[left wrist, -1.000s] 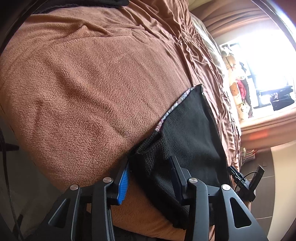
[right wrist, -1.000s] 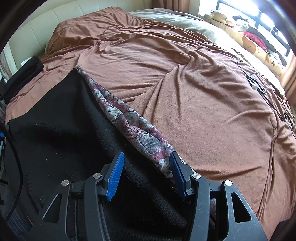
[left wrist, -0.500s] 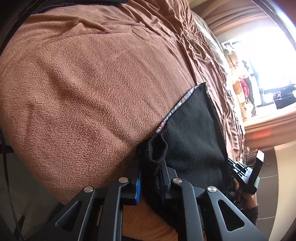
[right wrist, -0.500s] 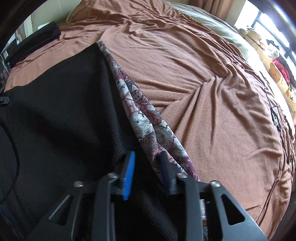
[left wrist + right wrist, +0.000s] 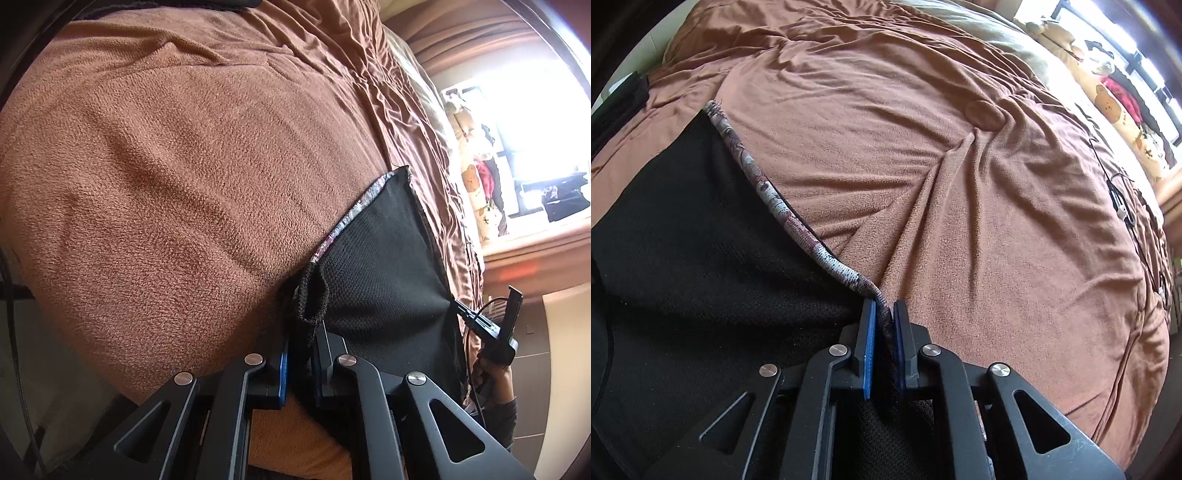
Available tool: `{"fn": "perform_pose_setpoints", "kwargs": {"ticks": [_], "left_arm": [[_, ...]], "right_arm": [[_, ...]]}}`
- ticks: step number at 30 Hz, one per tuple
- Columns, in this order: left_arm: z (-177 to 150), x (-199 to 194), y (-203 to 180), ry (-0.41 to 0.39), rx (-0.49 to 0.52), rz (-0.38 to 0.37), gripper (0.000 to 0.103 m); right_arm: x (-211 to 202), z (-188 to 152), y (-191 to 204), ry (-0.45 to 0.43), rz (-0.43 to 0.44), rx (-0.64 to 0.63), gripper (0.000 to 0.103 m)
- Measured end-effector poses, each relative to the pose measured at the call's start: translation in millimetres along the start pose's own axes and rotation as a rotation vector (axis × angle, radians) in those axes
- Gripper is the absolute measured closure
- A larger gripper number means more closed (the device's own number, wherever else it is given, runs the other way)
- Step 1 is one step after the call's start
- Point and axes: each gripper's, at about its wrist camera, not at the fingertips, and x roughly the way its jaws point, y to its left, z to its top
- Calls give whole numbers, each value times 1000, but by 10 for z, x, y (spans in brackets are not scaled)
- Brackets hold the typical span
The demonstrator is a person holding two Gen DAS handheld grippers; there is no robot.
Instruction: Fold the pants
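Left wrist view, left claw clamped on black pants, right claw pinching their patterned edge, brown bed beneath.

A bed covered by a rumpled brown fleece blanket carries black pants, spread flat near its edge with a patterned inner lining showing along one side. A dark cable with a small white plug lies on the blanket toward the far side, well apart from the pants, and a dark folded item rests at the bed's far corner. Printed cushions line the edge below the bright window.
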Motion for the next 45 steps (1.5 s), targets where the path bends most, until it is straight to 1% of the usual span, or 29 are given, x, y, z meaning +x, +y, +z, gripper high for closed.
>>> {"fn": "perform_pose_setpoints", "kwargs": {"ticks": [1, 3, 5, 7, 9, 11, 13, 14, 15, 17, 19, 21, 22, 23, 26, 29, 32, 34, 36, 37, 39, 40, 41, 43, 45], "left_arm": [[-1, -7, 0, 4, 2, 0, 92], [-3, -21, -7, 7, 3, 1, 92], [-8, -23, -31, 9, 10, 3, 91], [-16, -24, -50, 10, 18, 7, 89], [-25, -11, -64, 14, 14, 3, 85], [-40, 1, -82, 18, 13, -4, 81], [-59, 1, -107, 18, 20, -4, 79], [-65, 5, -118, 19, 22, -5, 78], [-68, 10, -125, 21, 23, -7, 77], [-63, 24, -137, 20, 24, -3, 76], [-61, 36, -141, 16, 25, 2, 76], [-65, 55, -123, 13, 15, 7, 76], [-66, 60, -108, 11, 7, 11, 78], [-66, 64, -90, 7, 0, 19, 84], [-65, 63, -44, 4, -12, 21, 90], [-67, 54, -39, 2, -6, 25, 91], [-68, 46, -58, 3, 4, 31, 91], [-65, 31, -70, 11, 11, 28, 91], [-62, 7, -70, 16, 8, 19, 91], [-59, -1, -69, 19, 8, 13, 90], [-59, -18, -43, 25, -2, -4, 84], [-59, -20, -31, 27, -10, -18, 77], [-62, -24, -15, 28, -19, -35, 73], [-72, -37, -4, 27, -26, -50, 71], [-82, -40, -4, 31, -24, -65, 67]], "right_arm": [[-53, 1, -31, -8, 2, 14, 91], [-205, -28, -110, -32, 7, 48, 75], [-358, -81, -214, -46, -1, 82, 69], [-474, -169, -289, -44, -3, 89, 68], [-541, -286, -331, -25, -12, 68, 68], [-554, -399, -380, 16, -27, 53, 68], [-521, -517, -435, 59, -17, 49, 67], [-497, -555, -459, 76, -13, 45, 64], [-468, -606, -479, 91, -7, 40, 55], [-428, -692, -520, 115, 16, 35, 43], [-417, -766, -542, 133, 13, 30, 43], [-333, -797, -574, 148, -45, 20, 43], [-296, -799, -579, 149, -77, 19, 43], [-265, -787, -594, 143, -98, 24, 43], [-179, -772, -626, 124, -136, 67, 43], [-93, -765, -679, 103, -173, 113, 43], [-70, -776, -745, 75, -238, 176, 43], [-90, -794, -777, 62, -230, 229, 43], [-151, -816, -766, 47, -214, 250, 43], [-200, -832, -743, 45, -210, 244, 43], [-291, -861, -707, 45, -212, 230, 43], [-364, -881, -693, 36, -214, 230, 43], [-433, -904, -681, 23, -212, 237, 43], [-619, -977, -686, -9, -193, 268, 43], [-786, -1074, -679, -41, -165, 307, 43]]}}
